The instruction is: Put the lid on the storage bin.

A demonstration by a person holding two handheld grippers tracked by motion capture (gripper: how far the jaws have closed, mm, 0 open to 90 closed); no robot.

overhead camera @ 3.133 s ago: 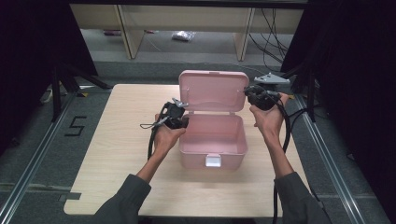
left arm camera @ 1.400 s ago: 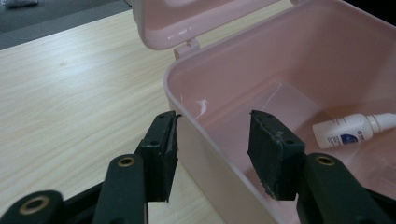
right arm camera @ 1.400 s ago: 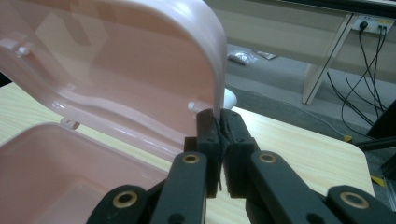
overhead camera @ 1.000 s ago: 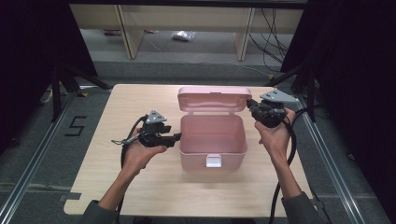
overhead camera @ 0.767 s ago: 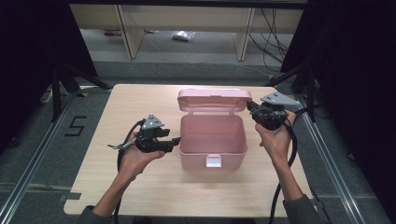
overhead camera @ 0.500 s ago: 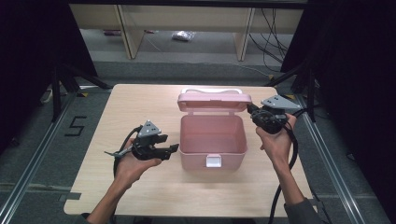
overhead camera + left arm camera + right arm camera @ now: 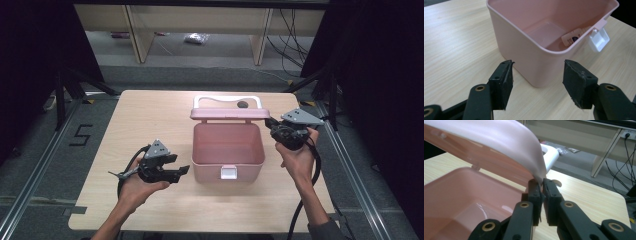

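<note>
A pink plastic box [image 7: 210, 174] stands mid-table with its hinged lid [image 7: 227, 114] tilted forward over the opening and a white handle [image 7: 227, 101] on the lid's outer side. My right gripper [image 7: 270, 122] is shut on the lid's right corner; in the right gripper view its jaws [image 7: 542, 192] pinch the lid's edge [image 7: 499, 142]. My left gripper [image 7: 181, 171] is open and holds nothing, just off the box's front left corner [image 7: 524, 47]. Inside the box lies a small bottle [image 7: 574, 36] with a white label. A white latch [image 7: 229, 172] hangs on the front wall.
The wooden table [image 7: 150, 115] has bare room left of the box and in front of it. Black frame legs [image 7: 65, 85] stand at both sides. Shelving and cables [image 7: 290, 25] lie beyond the far edge.
The lid has swung from upright down toward the box, held by the right gripper. The left gripper has drawn back from the box's left wall toward the person and lower left.
</note>
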